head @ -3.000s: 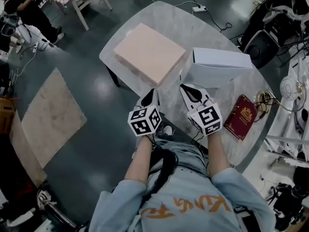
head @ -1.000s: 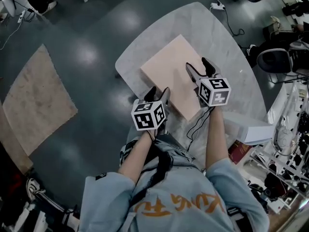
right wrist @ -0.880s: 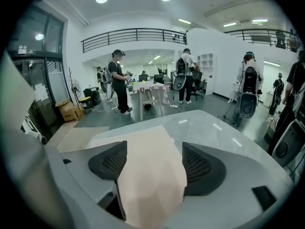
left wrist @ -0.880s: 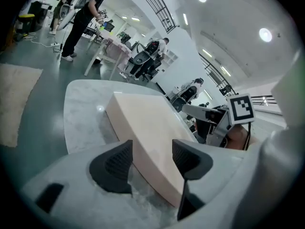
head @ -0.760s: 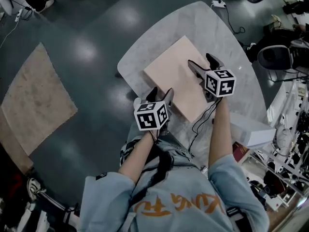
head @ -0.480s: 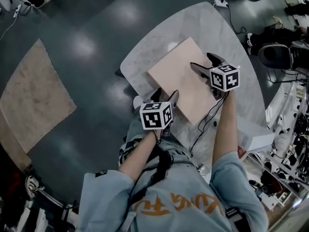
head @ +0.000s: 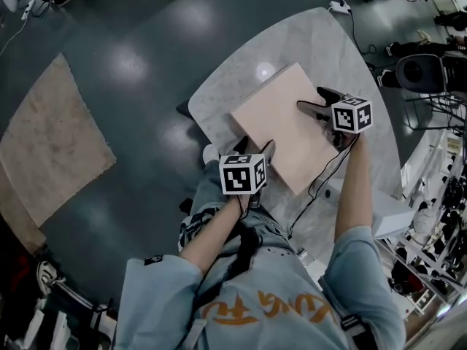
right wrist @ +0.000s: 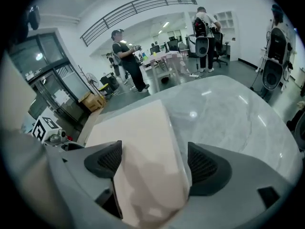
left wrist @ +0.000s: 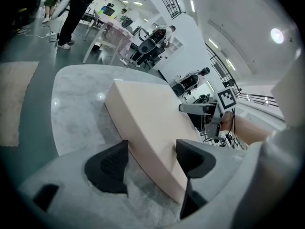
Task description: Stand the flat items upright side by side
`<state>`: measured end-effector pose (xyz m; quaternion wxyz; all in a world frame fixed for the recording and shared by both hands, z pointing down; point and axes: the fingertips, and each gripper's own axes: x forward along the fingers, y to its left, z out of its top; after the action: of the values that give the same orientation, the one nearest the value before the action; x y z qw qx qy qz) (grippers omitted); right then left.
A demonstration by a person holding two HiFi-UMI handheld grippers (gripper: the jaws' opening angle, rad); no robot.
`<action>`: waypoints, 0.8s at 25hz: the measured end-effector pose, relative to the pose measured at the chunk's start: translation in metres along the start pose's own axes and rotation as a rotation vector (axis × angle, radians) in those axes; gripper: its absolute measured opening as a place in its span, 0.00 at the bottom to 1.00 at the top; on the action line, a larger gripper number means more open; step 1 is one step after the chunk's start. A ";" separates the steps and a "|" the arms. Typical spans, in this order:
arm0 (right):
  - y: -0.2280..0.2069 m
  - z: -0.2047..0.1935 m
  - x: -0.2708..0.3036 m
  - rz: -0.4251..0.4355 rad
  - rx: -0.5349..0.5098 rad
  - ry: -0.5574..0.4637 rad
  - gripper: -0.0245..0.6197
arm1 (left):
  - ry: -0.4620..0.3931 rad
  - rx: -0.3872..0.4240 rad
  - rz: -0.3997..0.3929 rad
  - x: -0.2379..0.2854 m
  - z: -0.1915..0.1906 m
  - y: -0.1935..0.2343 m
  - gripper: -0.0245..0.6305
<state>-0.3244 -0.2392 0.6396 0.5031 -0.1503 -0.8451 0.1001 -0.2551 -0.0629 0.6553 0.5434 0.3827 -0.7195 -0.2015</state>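
The flat pink box [head: 281, 126] lay flat on the marble table [head: 321, 46], one corner towards the person. The left gripper [head: 253, 149], on a bent forearm and slanting downward, straddled the box's near edge. Its jaws had just been opening and stood spread, the edge between them unpinched. The right gripper [head: 316, 100], on a longer-reaching arm and tipped more steeply, had likewise just been opening, its jaws wide around the right-hand edge. Only the head view showed a white box [head: 390, 214] nearby; only the gripper views showed the pink box's side wall [left wrist: 138, 142].
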 end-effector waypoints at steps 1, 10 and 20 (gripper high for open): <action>-0.001 -0.001 0.000 0.008 0.007 0.002 0.71 | 0.003 -0.001 -0.003 0.000 -0.001 0.000 0.54; 0.010 -0.004 -0.003 0.020 -0.032 0.018 0.63 | 0.002 0.014 0.014 -0.003 0.004 0.002 0.52; 0.025 0.017 -0.026 -0.058 -0.039 -0.142 0.60 | -0.105 0.108 0.057 -0.021 0.037 -0.001 0.50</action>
<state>-0.3241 -0.2258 0.6022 0.4417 -0.1283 -0.8844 0.0794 -0.2866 -0.0519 0.6288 0.4888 0.3797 -0.7676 -0.1665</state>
